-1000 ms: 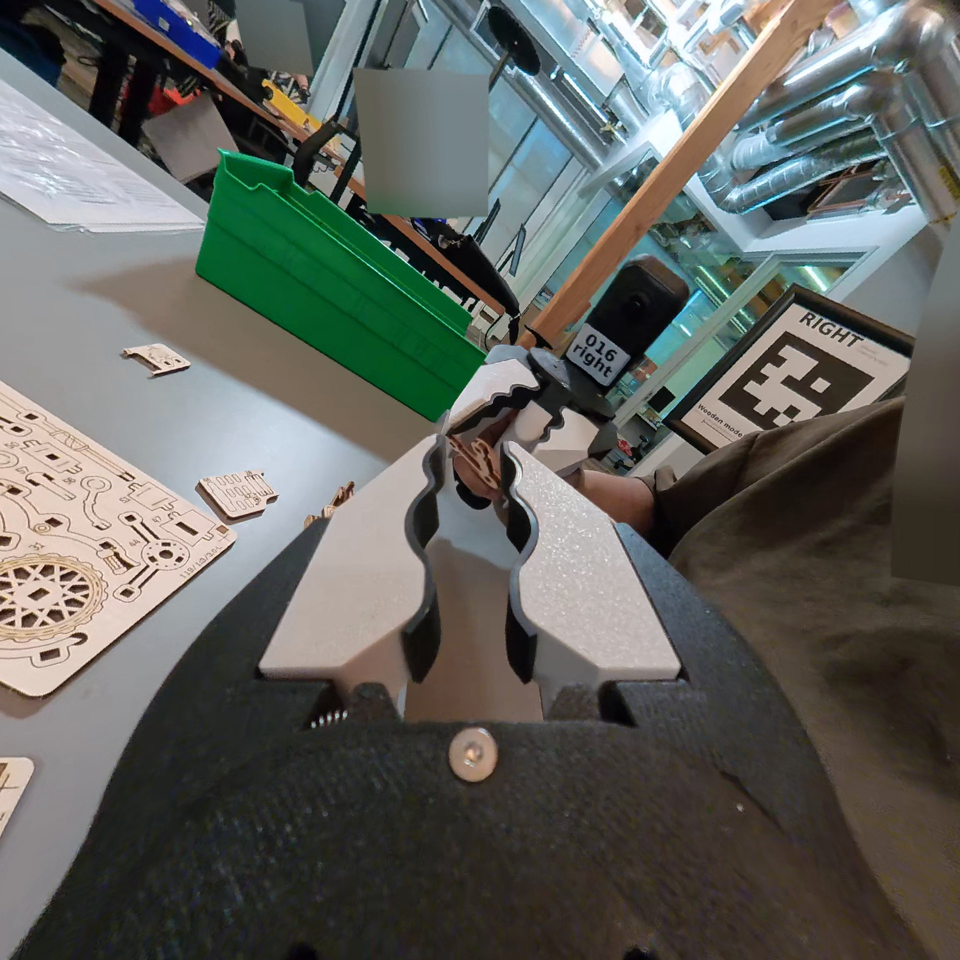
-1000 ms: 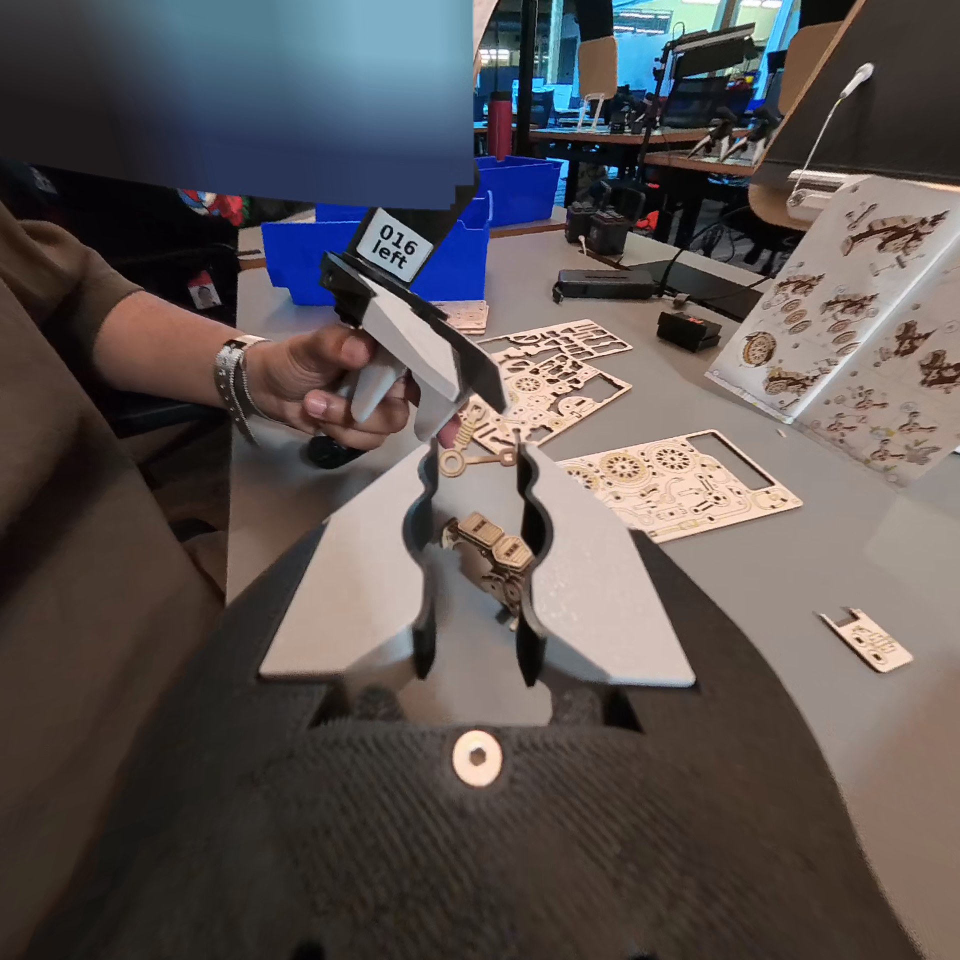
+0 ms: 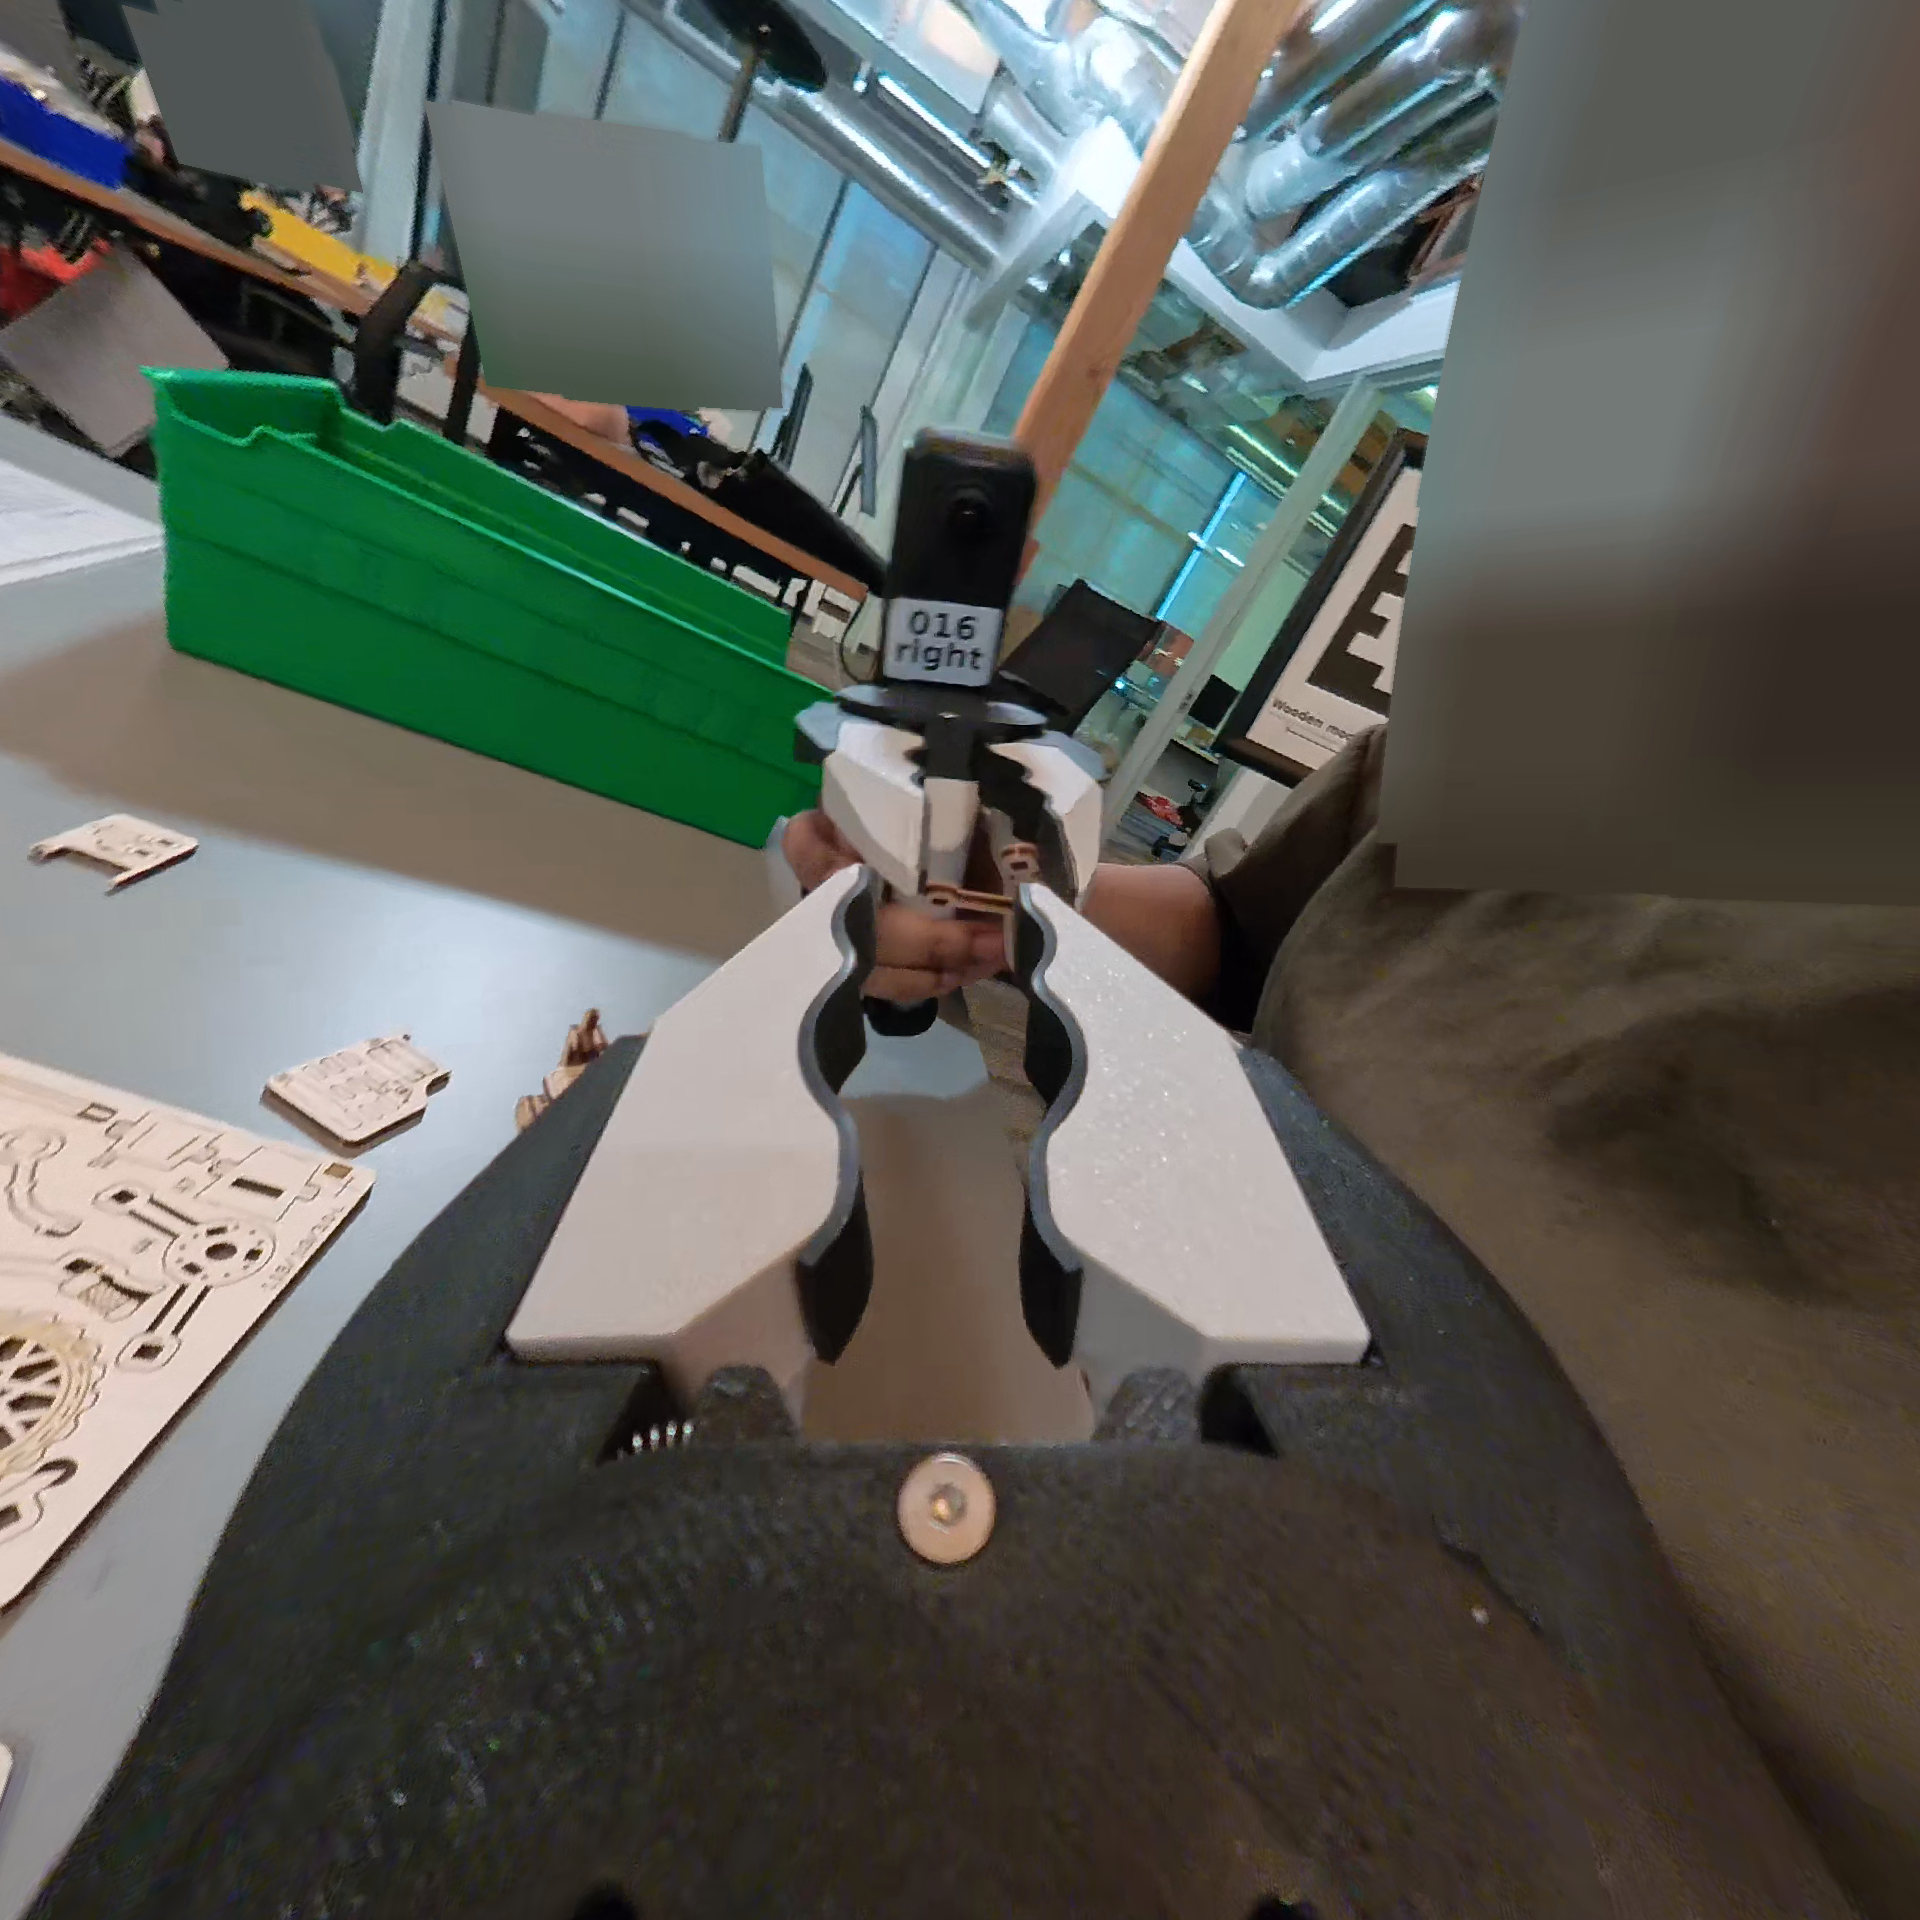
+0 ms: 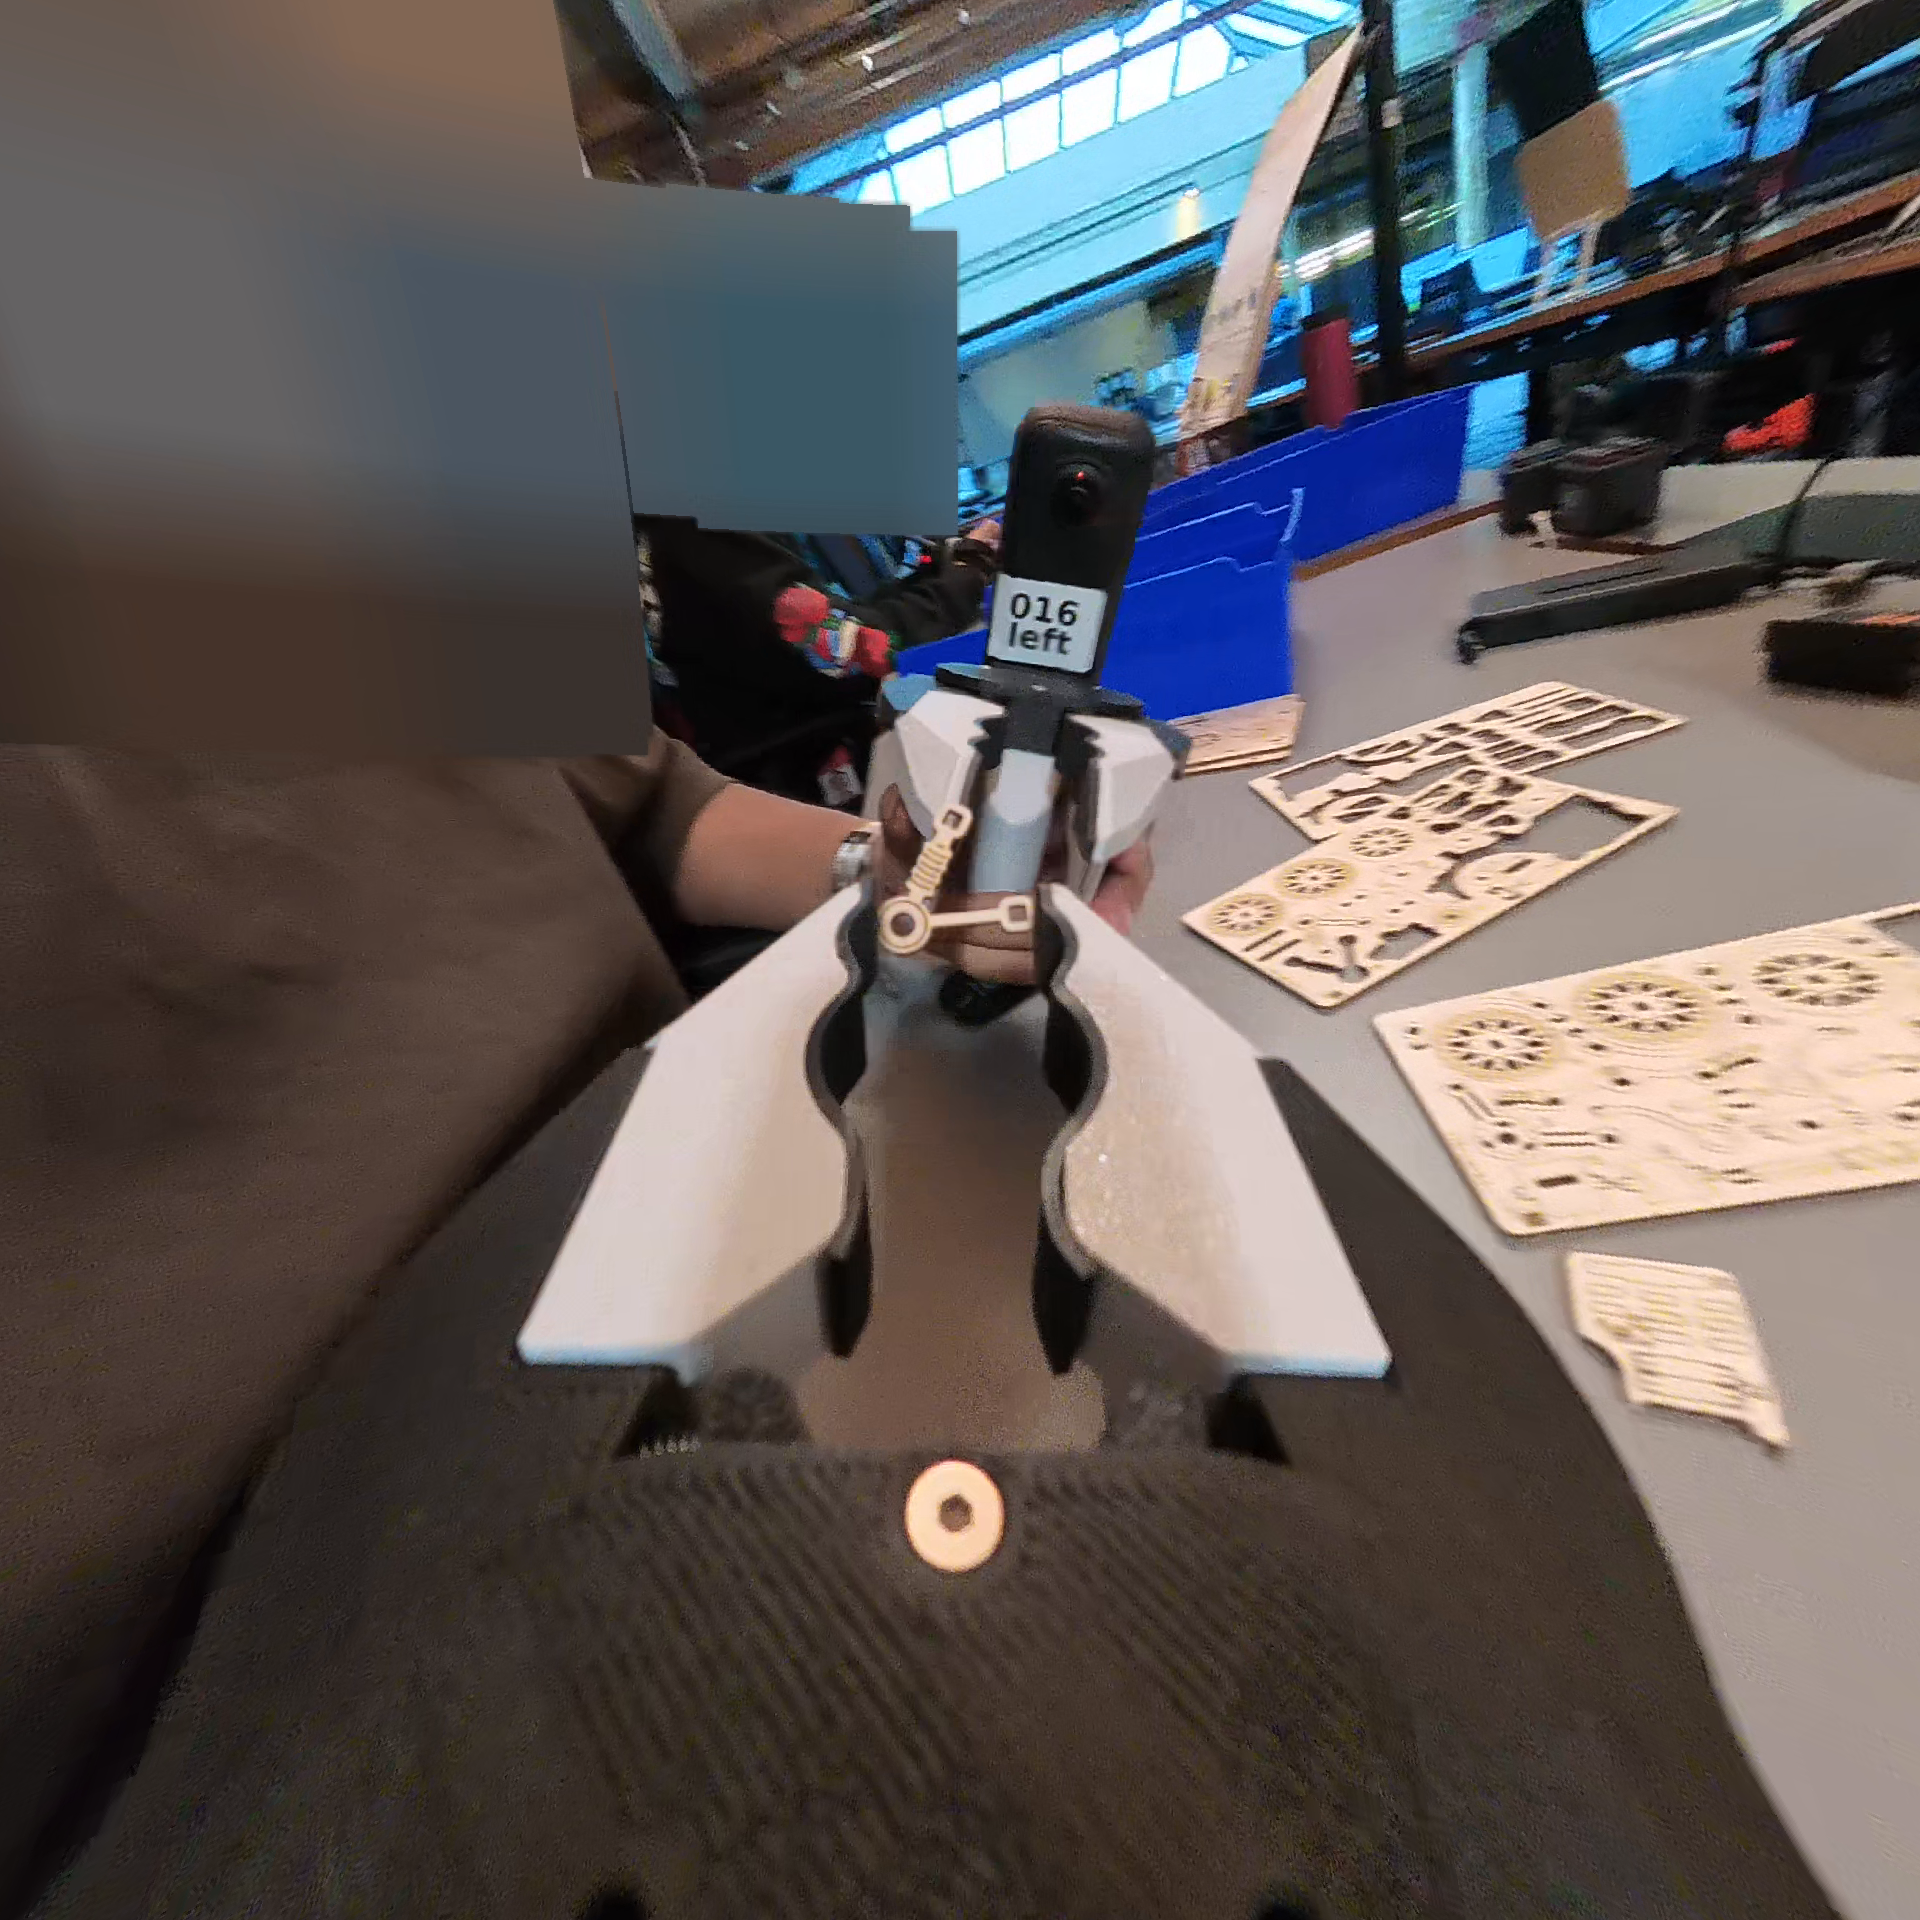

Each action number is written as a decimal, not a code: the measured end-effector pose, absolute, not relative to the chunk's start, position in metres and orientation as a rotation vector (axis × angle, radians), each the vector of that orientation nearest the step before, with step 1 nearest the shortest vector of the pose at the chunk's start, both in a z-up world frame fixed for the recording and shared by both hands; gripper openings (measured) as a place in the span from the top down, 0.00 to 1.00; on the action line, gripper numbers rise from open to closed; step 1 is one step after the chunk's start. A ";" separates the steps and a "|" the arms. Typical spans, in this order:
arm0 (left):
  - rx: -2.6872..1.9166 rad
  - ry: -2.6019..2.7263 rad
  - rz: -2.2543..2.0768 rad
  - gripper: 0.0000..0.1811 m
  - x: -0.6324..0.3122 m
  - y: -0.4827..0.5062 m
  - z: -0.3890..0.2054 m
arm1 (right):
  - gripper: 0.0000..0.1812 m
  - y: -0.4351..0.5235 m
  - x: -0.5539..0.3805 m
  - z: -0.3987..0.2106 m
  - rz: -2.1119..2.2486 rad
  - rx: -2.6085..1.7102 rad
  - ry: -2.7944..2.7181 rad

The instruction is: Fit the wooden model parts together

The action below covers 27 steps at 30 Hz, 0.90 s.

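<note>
- Left gripper (image 3: pixel 940 902) is raised level, tips clamping a thin wooden linkage piece (image 3: pixel 961 896) crosswise.
- Right gripper (image 4: pixel 951 920) faces it tip to tip, gripping the same linkage piece; earlier it held a small wooden assembly.
- Beyond the linkage piece lies the green bin (image 3: pixel 436 613).

Workshop/maker lab: exposed ceiling ducts (image 3: pixel 1340 156), long workbenches (image 4: pixel 1704 270), green parts bin (image 3: pixel 457 613), blue bins (image 4: pixel 1299 520), laser-cut plywood sheets (image 4: pixel 1662 1070) on grey table (image 3: pixel 312 935).
</note>
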<state>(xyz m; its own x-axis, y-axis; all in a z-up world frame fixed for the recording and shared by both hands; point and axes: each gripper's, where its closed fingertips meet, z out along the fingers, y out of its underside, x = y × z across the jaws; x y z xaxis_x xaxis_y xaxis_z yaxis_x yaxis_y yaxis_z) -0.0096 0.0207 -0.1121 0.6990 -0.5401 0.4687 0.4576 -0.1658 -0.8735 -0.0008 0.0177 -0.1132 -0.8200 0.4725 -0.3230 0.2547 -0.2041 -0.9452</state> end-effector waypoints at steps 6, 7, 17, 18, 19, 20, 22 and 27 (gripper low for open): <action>-1.480 0.171 -0.903 0.89 0.010 0.014 -0.106 | 0.85 0.016 0.003 -0.110 2.406 -0.966 -1.863; -1.479 0.177 -0.905 0.90 0.012 0.014 -0.106 | 0.85 0.015 0.005 -0.110 2.445 -0.979 -1.865; -1.468 0.195 -0.914 0.98 0.020 0.013 -0.102 | 0.85 0.008 0.013 -0.108 2.664 -1.021 -1.894; -1.466 0.193 -0.917 0.98 0.020 0.013 -0.101 | 0.85 0.008 0.013 -0.108 2.682 -1.027 -1.890; -1.463 0.190 -0.923 0.98 0.020 0.013 -0.101 | 0.85 0.008 0.013 -0.107 2.700 -1.032 -1.885; -1.460 0.188 -0.931 0.98 0.021 0.013 -0.101 | 0.85 0.008 0.014 -0.107 2.719 -1.038 -1.882; -1.459 0.184 -0.943 0.98 0.021 0.013 -0.101 | 0.85 0.008 0.015 -0.108 2.752 -1.055 -1.884; -1.458 0.171 -0.965 0.99 0.023 0.014 -0.102 | 0.86 0.009 0.013 -0.109 2.826 -1.130 -1.859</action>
<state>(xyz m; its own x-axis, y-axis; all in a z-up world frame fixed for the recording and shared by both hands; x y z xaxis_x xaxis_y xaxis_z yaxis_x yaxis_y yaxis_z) 0.0225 0.0141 -0.1023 0.6310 -0.6359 0.4444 0.4442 -0.1735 -0.8790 0.0131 0.0090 -0.1092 -0.7194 -0.0108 -0.6945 0.6420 -0.3918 -0.6590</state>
